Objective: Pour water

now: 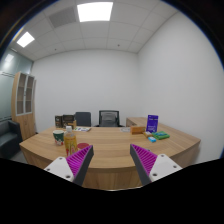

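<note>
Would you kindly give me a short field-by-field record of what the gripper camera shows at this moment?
setting: office room with long wooden table
gripper: jaws open, nothing between them, held above the table's near edge
fingers: purple-padded fingers
beyond the fingers to one side: small amber-coloured bottle, other small items beside it, too small to tell
far side: purple box, green flat item
behind table: two dark office chairs

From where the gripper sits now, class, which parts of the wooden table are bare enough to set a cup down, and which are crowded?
The table is bare ahead of the open gripper, between its fingers and beyond toward the chairs. It is crowded by the bottle and small items near one finger, and by the purple box and green item beyond the other.
</note>
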The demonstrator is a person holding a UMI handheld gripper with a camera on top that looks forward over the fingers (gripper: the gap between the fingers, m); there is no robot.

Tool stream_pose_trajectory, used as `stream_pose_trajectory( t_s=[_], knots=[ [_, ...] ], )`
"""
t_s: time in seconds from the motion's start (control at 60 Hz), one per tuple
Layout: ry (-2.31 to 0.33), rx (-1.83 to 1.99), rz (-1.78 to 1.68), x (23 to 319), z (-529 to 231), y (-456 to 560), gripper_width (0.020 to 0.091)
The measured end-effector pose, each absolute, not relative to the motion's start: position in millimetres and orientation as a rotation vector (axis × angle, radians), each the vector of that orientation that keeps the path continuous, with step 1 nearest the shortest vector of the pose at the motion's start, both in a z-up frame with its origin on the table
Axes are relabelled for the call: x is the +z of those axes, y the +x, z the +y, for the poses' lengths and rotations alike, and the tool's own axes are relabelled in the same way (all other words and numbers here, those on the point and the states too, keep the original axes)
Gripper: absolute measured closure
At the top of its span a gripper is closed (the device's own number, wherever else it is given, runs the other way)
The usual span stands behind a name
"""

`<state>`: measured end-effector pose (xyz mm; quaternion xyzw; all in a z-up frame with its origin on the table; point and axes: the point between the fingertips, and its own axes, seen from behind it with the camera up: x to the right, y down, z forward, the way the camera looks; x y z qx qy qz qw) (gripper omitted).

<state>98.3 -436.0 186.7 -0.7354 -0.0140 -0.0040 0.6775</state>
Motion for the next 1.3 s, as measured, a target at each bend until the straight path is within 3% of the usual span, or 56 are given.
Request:
stream_pose_trajectory(
  t_s=[0.217,0.667,0.983,1.017,1.05,1.067,1.3],
  knots=[
    [-1.698,0.039,-0.081,160,-406,66,0.0292],
    [-1.801,0.205,-0.235,81,-273,-93,0.0285],
    [-1.779,0.116,-0.182,72,-208,-128,0.0258],
    [-1.786,0.112,-0.170,69,-204,-131,0.0310],
    [-1.797,0.103,-0.155,65,-202,-130,0.0435],
    [-1.792,0.091,-0.146,65,-201,-129,0.0463],
    [-1.735,0.060,-0.065,68,-196,-126,0.0613]
  ],
)
